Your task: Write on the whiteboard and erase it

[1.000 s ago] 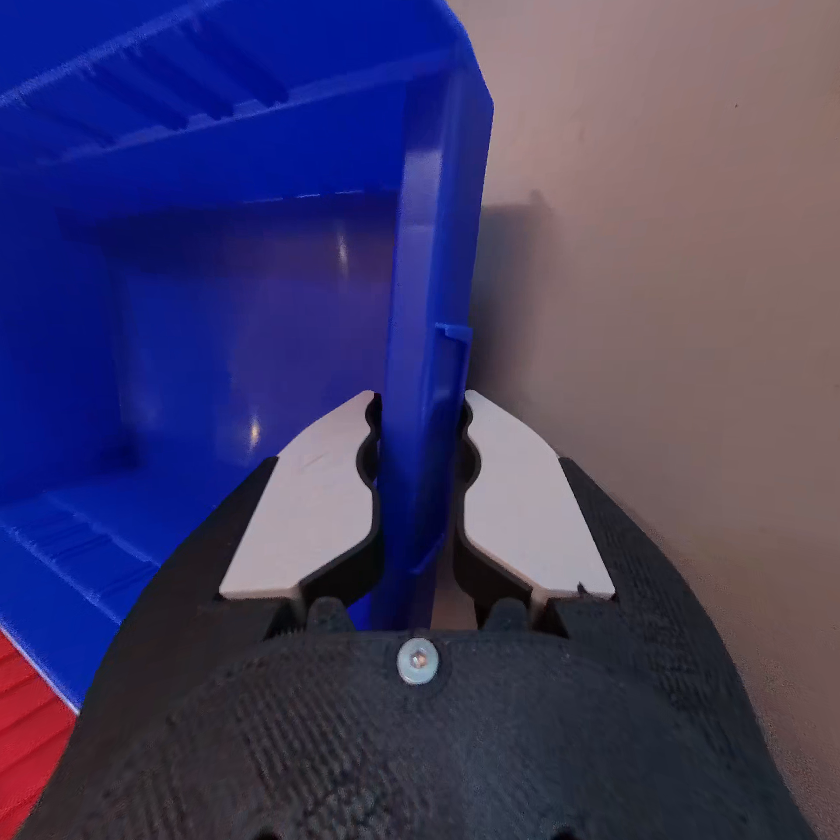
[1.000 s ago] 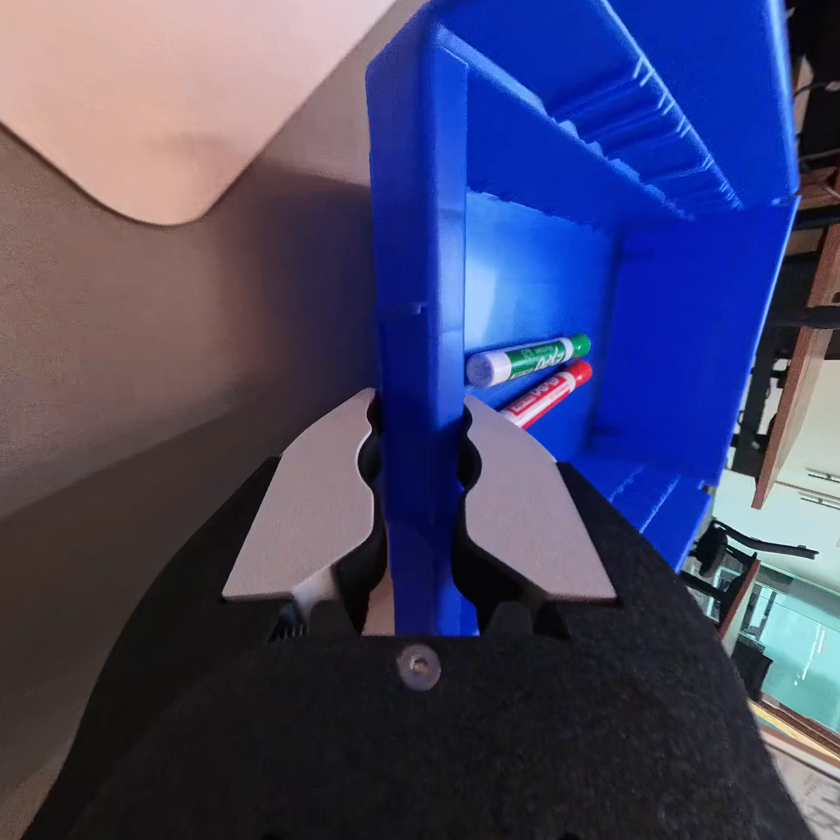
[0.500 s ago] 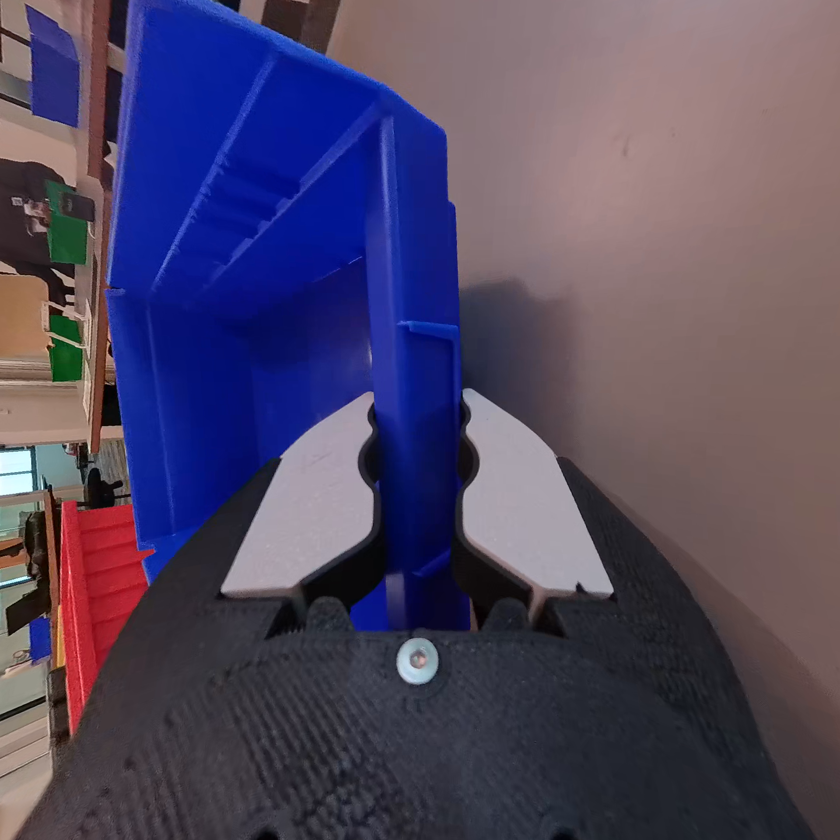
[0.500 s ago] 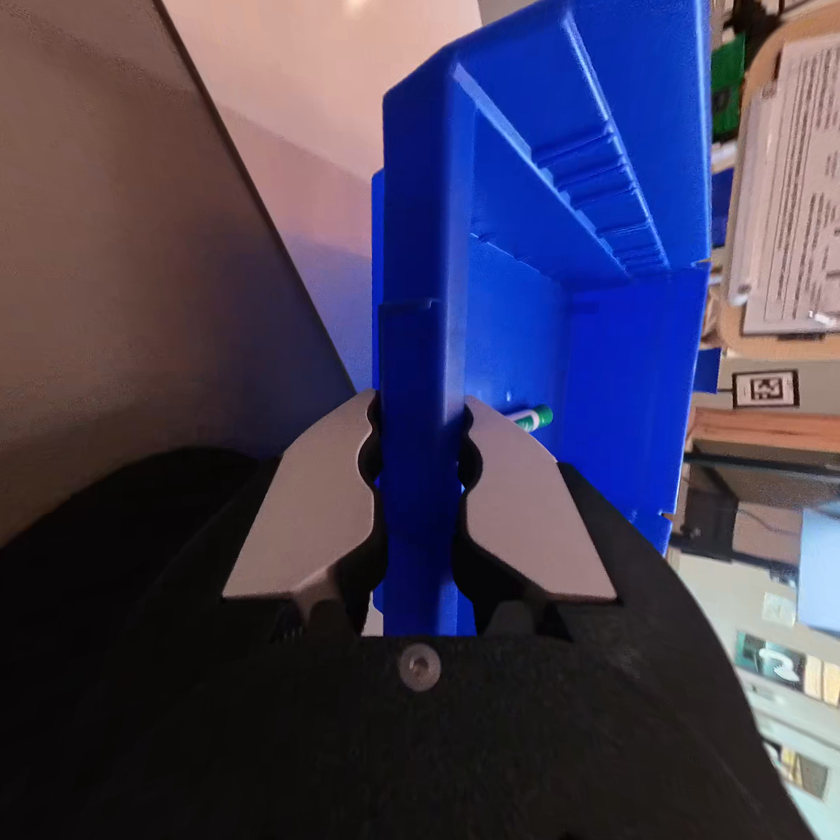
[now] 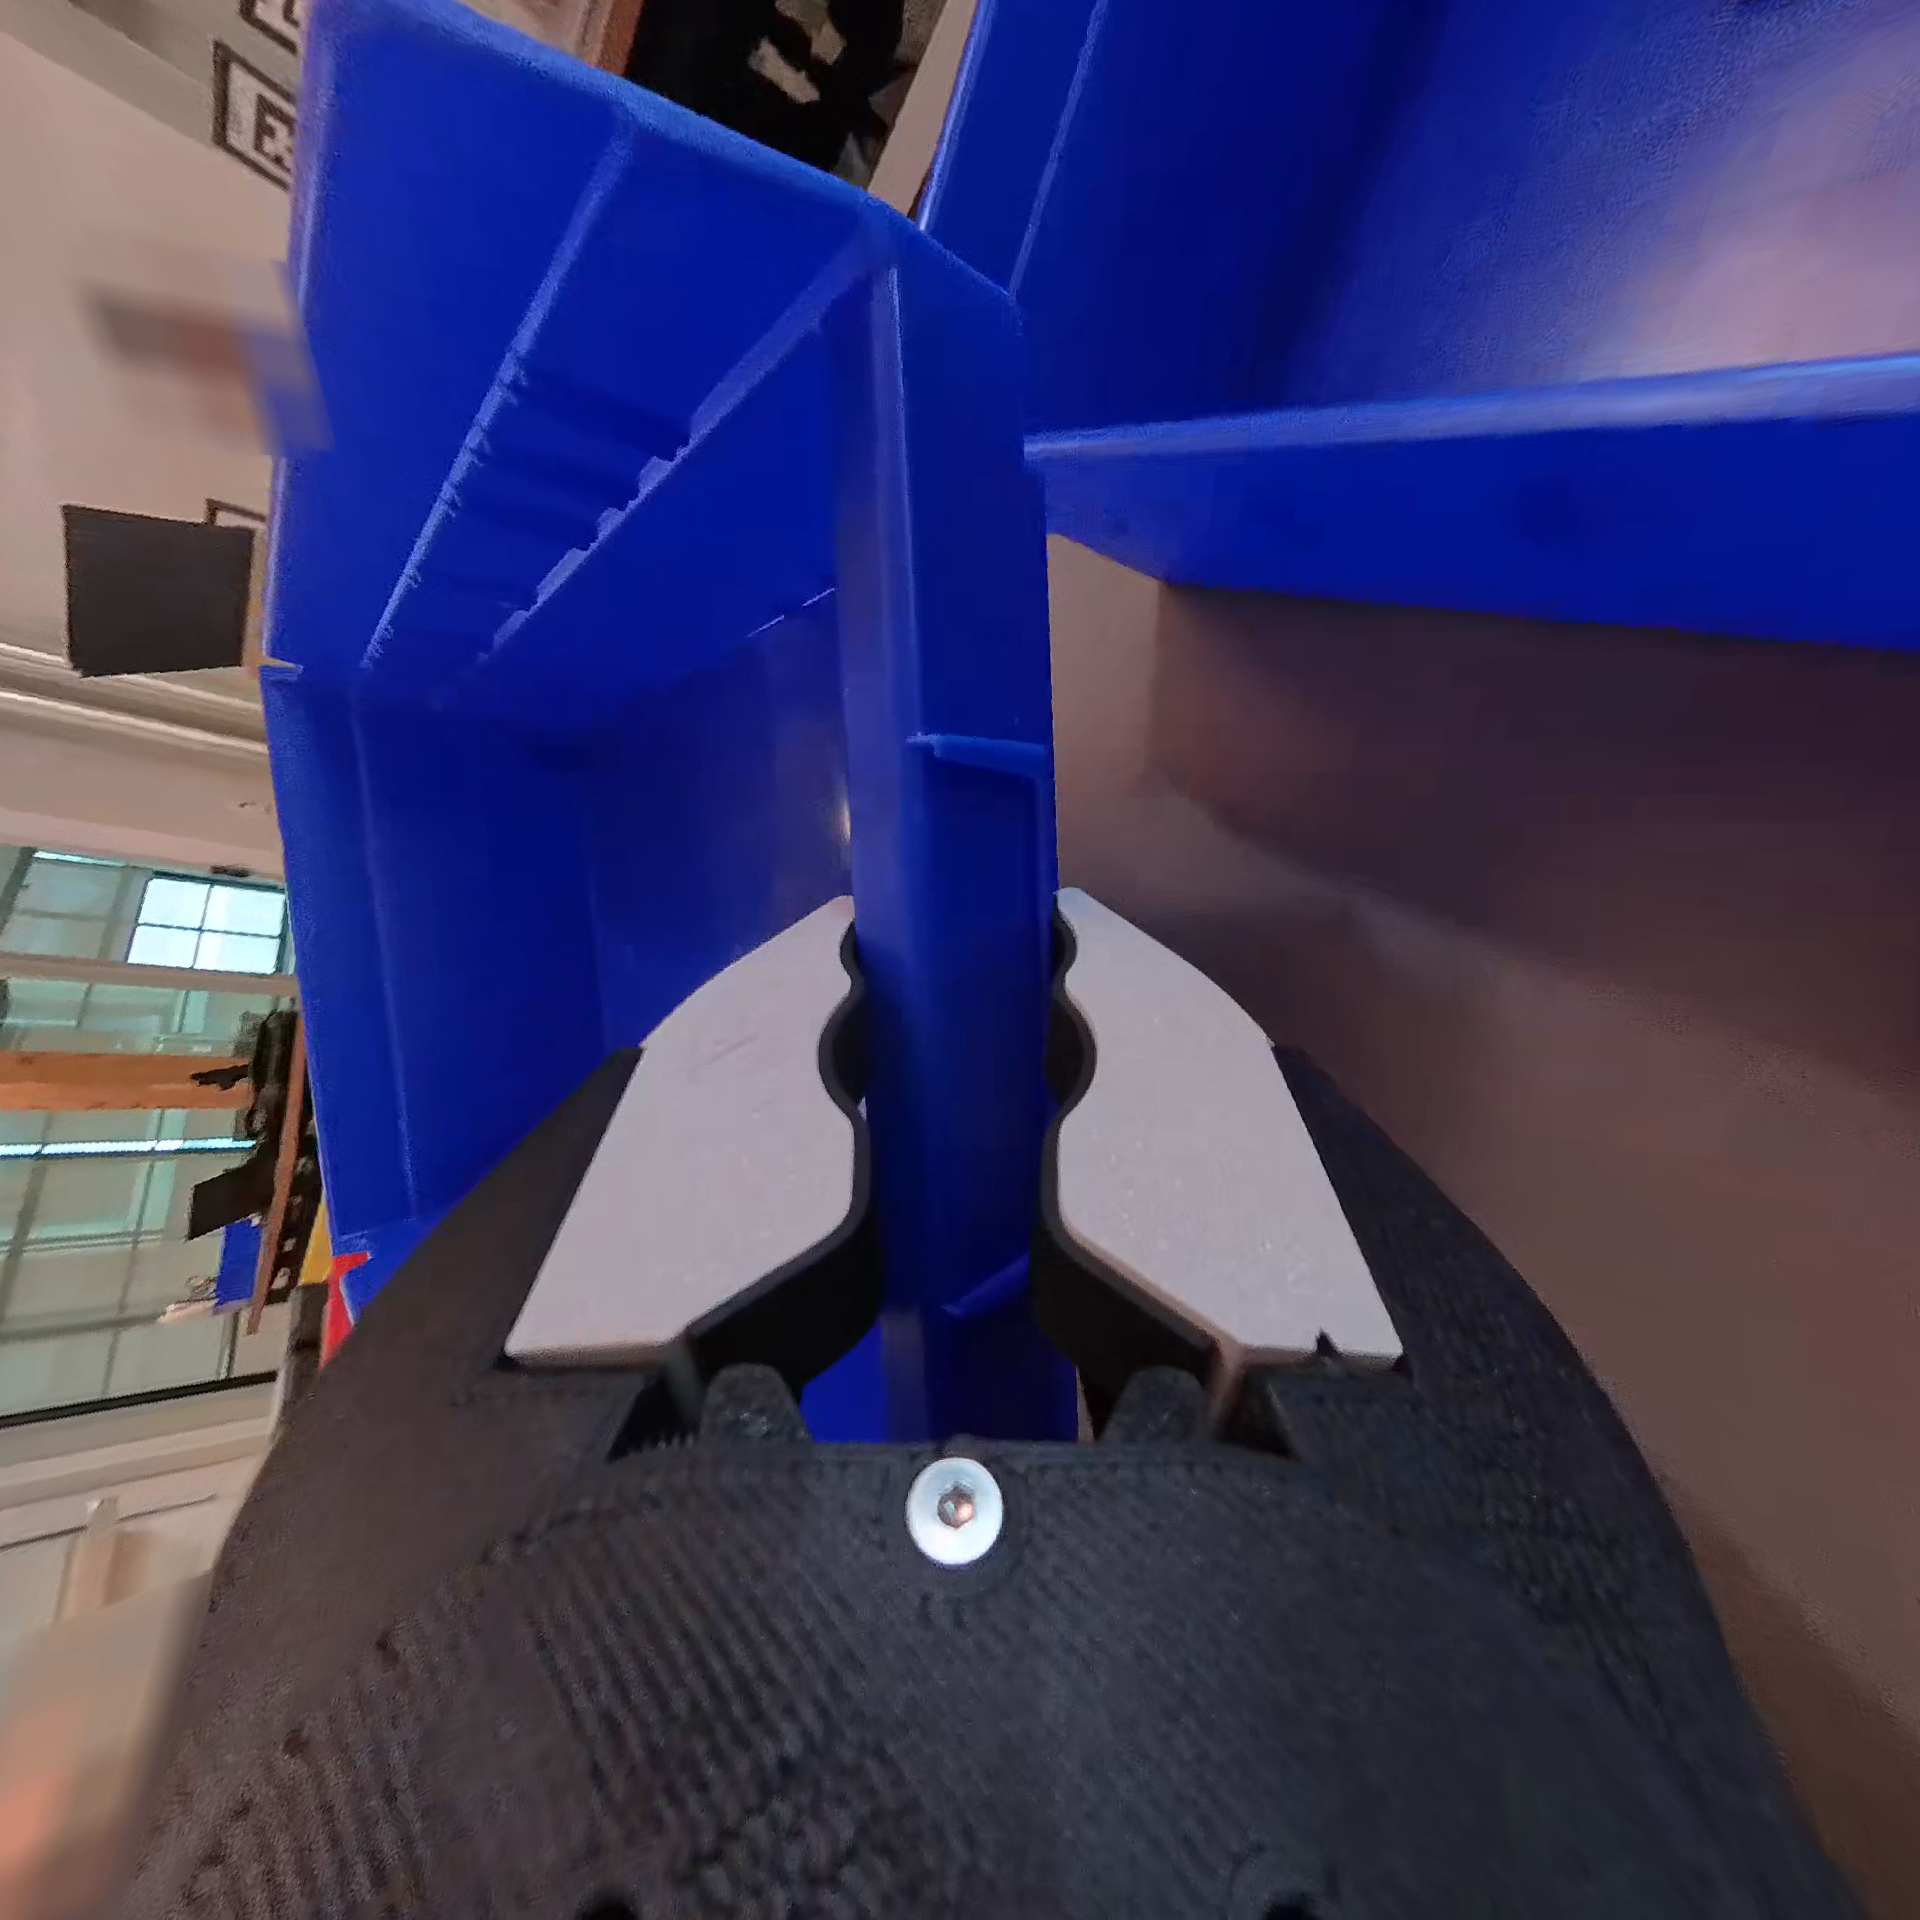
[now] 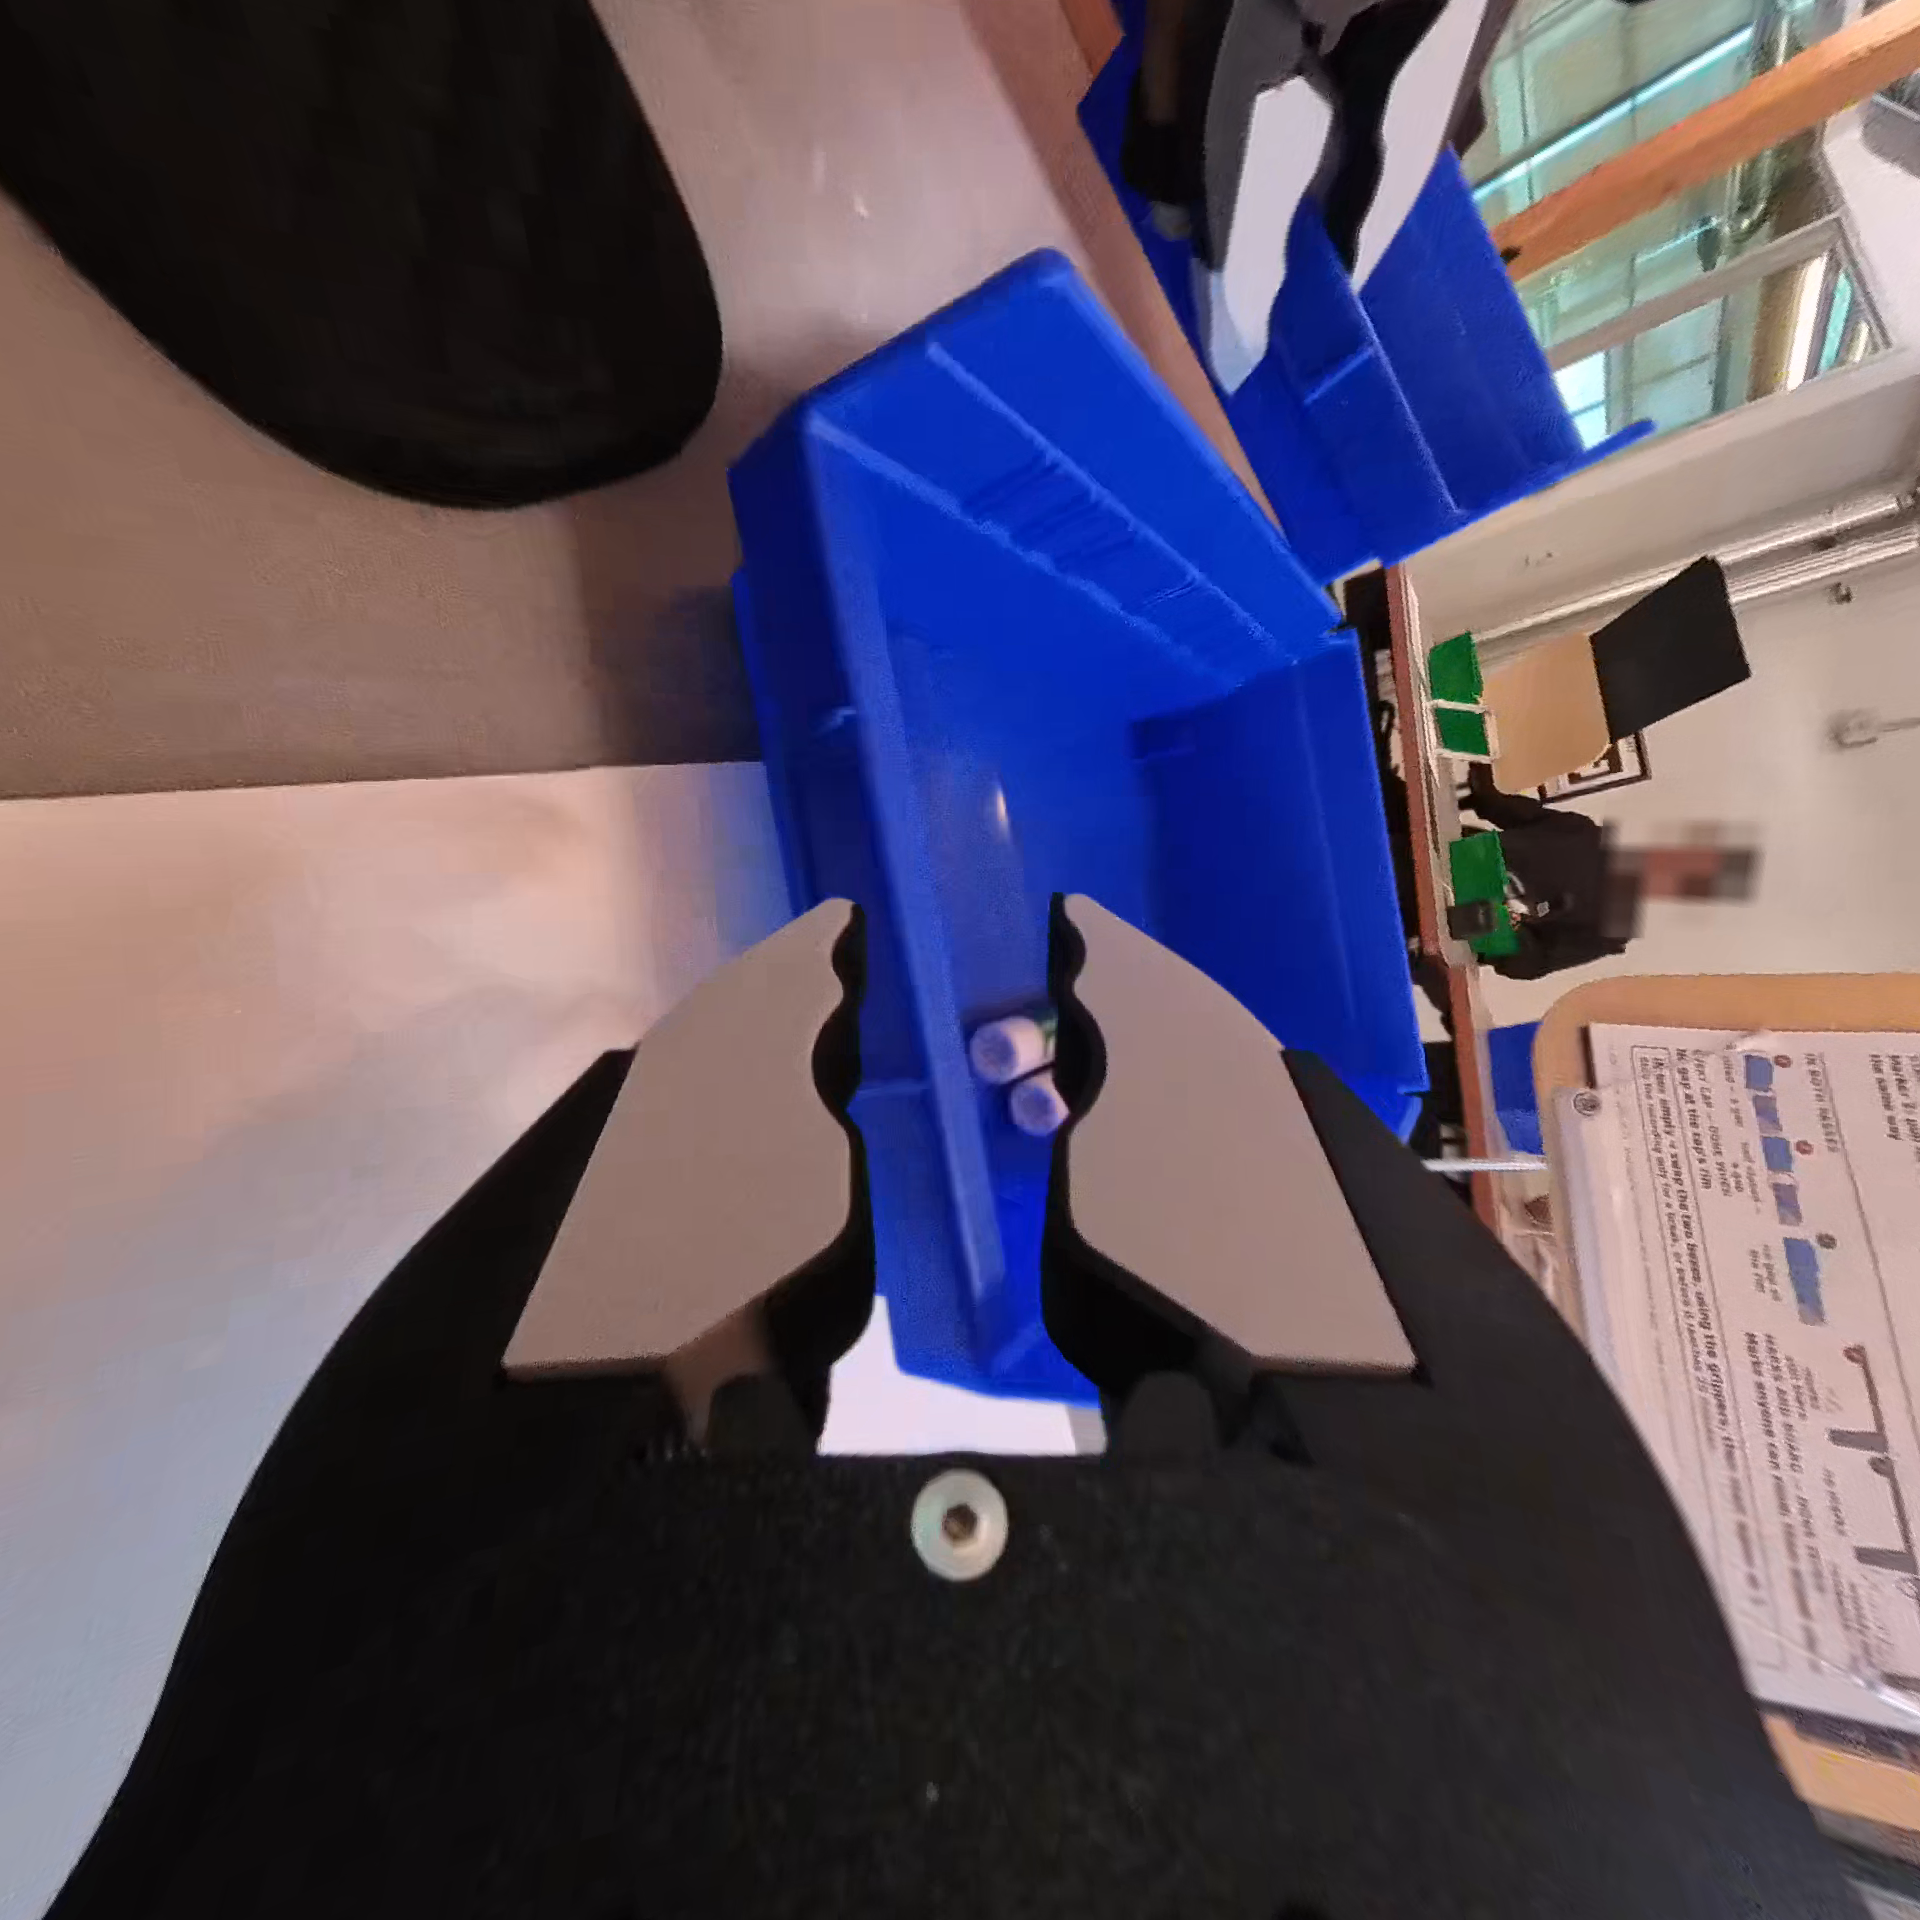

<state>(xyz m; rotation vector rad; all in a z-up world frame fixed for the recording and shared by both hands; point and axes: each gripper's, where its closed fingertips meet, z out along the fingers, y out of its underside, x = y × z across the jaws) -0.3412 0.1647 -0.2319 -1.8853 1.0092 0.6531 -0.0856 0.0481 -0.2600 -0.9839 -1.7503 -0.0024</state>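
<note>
Setup work, by the look of it: nothing is written yet and no marker is in hand, so the job right now is parking the bins and getting at a pen.

L gripper [image 5: 954, 914] is clamped on the side wall of a blue bin [image 5: 468, 935], pads pressed flat on both faces of it, w/ the bin tipped over on its side in that view. R gripper [image 6: 951, 914] straddles the rim of the marker bin [image 6: 1195, 831]. The rim looks thinner than the gap and pale surface shows below the bin corner, so I can't tell whether the pads bite or just bracket it.

Whiteboard [image 6: 260, 1039] is the pale sheet left of the marker bin, lying on the brown table [image 6: 312, 644], its edge running up to the bin's side. Two markers [image 6: 1003, 1044] lie inside, side by side and touching, against the near wall.

To do this well:
- set the marker bin flat beside the board, not on the writing area
- let go fully before pulling back, else the bin drags
- reach in from above and pinch one barrel across its width, approx mid-length

Marker axis: both point their pale round ends at the R camera, long axes running away from it along the bin floor, roughly in line w/ the fingers. Cap end vs butt end I can't tell, so the wrist prob needs a quarter turn to grip crosswise
</note>
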